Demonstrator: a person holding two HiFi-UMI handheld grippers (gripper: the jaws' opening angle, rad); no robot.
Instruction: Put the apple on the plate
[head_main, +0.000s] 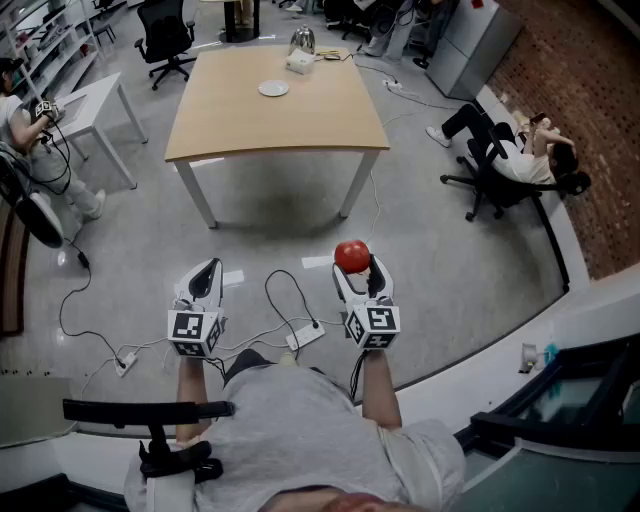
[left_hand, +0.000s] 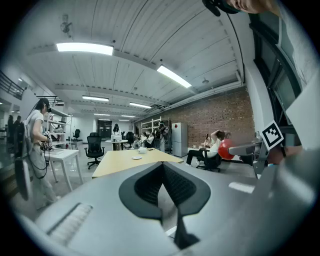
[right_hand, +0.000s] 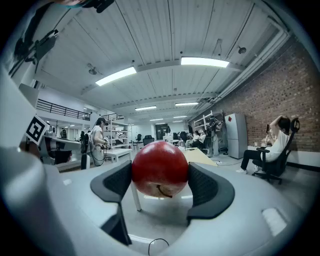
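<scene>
Apple (head_main: 351, 256) sits between the jaws of your right gripper (head_main: 358, 270), held out in front of you above the floor. In the right gripper view the two dark pads press against the sides of the red fruit, so the jaws stand wide but are closed on it. Its stem end faces down and toward the camera.

Your left gripper (head_main: 207, 268) is level with the right one and well apart from it. In the left gripper view its pads meet at the tips and nothing is between them.

The plate (head_main: 273, 88) is small and white. It lies on the far half of the wooden bench (head_main: 250, 125), well away from the apple, with open floor between you and the bench's near edge. Just beyond the plate stand a white box (head_main: 299, 62) and a shiny metal kettle (head_main: 303, 39).

Black cables (head_main: 285, 300) trail over the floor below your grippers. To your right, a person (head_main: 505, 155) leans back in an office chair by the brick wall.
</scene>
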